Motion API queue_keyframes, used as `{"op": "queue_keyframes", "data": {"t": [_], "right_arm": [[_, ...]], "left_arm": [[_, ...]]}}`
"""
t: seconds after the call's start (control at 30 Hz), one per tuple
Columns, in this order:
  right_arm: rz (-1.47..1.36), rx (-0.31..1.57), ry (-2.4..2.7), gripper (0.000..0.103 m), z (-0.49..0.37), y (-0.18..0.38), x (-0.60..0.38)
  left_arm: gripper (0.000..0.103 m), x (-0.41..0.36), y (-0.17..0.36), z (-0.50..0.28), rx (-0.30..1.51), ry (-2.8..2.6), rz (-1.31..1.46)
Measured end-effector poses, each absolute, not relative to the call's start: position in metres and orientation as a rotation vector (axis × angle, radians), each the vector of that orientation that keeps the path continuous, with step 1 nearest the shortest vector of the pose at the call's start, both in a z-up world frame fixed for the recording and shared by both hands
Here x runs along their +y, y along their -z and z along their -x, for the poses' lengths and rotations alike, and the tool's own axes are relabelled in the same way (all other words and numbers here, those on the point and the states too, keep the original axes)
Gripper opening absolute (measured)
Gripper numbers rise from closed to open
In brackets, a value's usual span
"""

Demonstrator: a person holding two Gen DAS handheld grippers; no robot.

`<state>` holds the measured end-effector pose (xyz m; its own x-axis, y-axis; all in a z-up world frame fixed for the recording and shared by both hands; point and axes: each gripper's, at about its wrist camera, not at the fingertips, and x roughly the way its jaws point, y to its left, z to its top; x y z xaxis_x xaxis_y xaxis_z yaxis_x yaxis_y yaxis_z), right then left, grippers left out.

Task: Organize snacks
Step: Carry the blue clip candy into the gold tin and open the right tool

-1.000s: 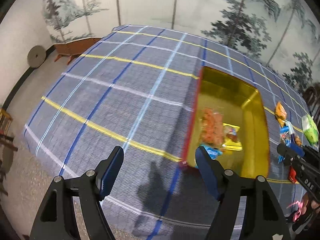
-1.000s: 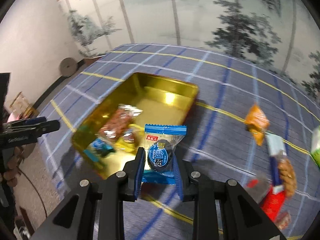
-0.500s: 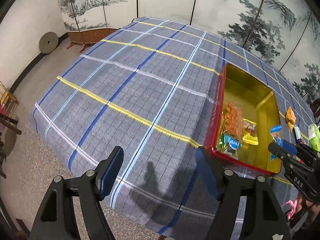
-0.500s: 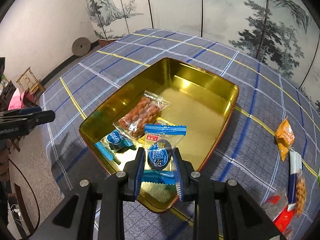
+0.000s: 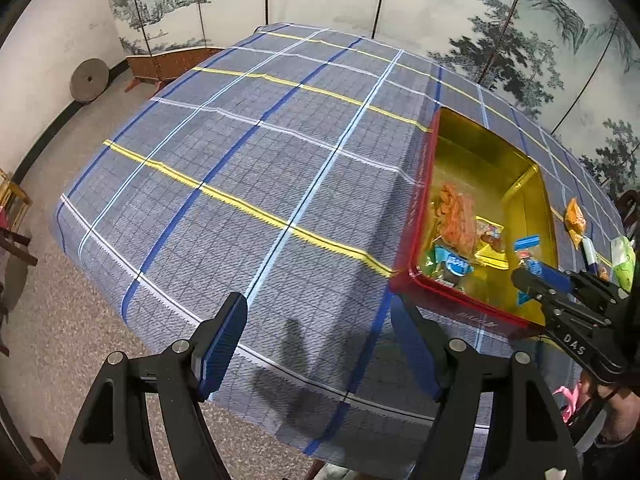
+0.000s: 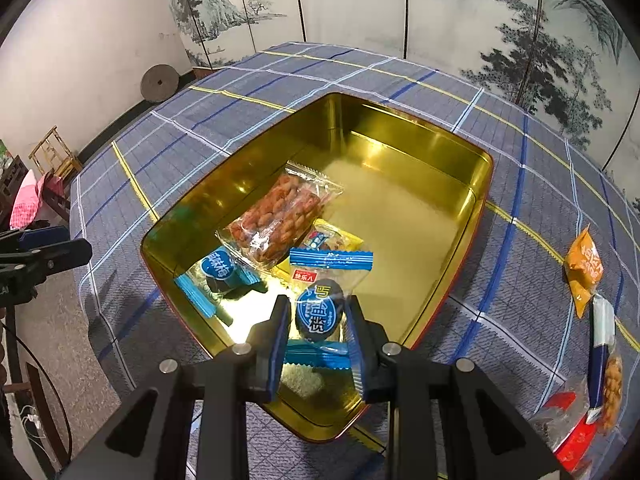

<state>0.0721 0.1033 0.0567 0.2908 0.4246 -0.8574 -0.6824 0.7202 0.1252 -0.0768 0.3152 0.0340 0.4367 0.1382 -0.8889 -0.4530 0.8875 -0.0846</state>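
Tablecloth (image 6: 500,280) below gripper (image 6: 316,320), tilted downward.

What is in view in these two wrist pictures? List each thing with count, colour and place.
tin: 1, gold inside, red outside, on the tablecloth
peanut packet: 1, clear with reddish nuts, in the tin
blue-label sweet: 1, in the tin's near left corner
yellow packet: 1, in the tin, partly under the peanuts
held sweet: 1, blue and clear wrapper, over the tin's near end
orange packet: 1, on the cloth right of the tin
other snacks: several, mixed colours, far right
tablecloth: 1, blue-grey plaid
left gripper: open, empty
right gripper: shut on the held sweet
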Motion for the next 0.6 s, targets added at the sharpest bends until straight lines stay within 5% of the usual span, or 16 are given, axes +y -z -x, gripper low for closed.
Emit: {"op": "queue_keyframes", "data": {"t": [0.33,0.47,0.6], "right_arm": [[0.273,1.041,-0.750,0.029,-0.073,-0.056,0.103],[0.282,1.030,-0.753,0.044,-0.071,-0.058,0.105],[0.259,1.001,-0.749,0.044,-0.065,-0.069,0.098]], "left_arm": [[0.071,0.307,-0.035,0.073,1.067,-0.354,0.325],[0.071,0.305,-0.035,0.072,1.068,-0.352,0.325],[0.071,0.299,-0.039,0.067,1.058,-0.334,0.310]]}}
